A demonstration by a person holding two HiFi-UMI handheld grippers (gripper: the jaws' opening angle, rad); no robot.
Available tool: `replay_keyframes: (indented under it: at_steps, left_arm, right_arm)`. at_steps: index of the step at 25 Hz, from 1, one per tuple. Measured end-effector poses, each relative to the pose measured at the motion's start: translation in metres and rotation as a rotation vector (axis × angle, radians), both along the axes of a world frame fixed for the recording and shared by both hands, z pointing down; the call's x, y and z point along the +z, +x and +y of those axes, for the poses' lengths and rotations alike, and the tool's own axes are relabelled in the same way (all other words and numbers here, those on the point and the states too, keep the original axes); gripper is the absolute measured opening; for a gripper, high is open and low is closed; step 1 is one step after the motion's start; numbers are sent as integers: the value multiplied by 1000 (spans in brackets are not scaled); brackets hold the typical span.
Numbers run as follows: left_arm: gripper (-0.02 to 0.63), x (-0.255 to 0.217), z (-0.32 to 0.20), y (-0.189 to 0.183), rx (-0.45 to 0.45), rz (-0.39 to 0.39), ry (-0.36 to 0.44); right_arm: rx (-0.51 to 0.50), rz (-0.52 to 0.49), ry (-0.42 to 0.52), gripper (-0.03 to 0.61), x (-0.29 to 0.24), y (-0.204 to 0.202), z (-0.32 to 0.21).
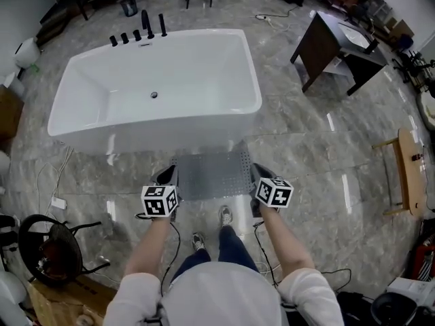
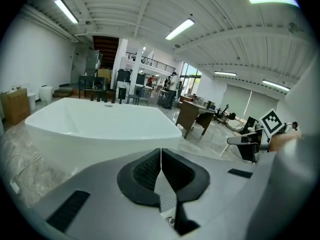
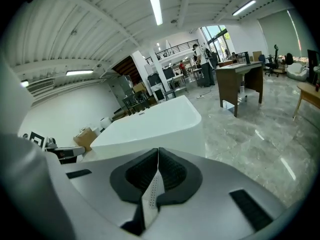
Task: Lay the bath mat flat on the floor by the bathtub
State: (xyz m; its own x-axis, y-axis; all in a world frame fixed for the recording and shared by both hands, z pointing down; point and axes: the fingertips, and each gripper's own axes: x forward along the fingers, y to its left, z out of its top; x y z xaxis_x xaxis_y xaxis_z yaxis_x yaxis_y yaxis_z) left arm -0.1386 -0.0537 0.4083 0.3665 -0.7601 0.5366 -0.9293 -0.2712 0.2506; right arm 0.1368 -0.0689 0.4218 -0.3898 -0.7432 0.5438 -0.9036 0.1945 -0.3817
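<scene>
Got the grey bath mat (image 1: 211,175) pulled out wide between the two tools, right in front of the white bathtub (image 1: 170,126), far edge just shy of the tub's near wall. Looks wider than deep from the head view, so seems to sit with the long axis left to right, parallel to that near wall, dotted face turned up at the camera. Can't tell whether hanging clear of the glossy floor (image 1: 306,148) or brushing it. Over on the left gripper (image 1: 167,176): pinched tight on the mat's left edge, with a thin strip of the textured sheet squeezed between the closed pads in the left gripper view. Same deal on the right gripper (image 1: 261,176), clamped on the right edge, a perforated sliver poking out between the pads in its own view. Both aimed toward the tub, about level with each other. Also spotted black taps (image 1: 139,32) on the tub's far rim and a dark desk (image 1: 333,46) off to the right.
</scene>
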Motion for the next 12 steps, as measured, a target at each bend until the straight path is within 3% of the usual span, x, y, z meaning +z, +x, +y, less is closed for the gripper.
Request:
replay_keyframes:
  at_steps: [6,12]
  left_arm:
    - [35,-33,12,1,-26,54,41]
    - [37,-69,20,3,-9,56,124]
  right_arm:
    - [-63,47,71,31,-42,-4,10]
    - [-90,60,140,31,-76,-16,24]
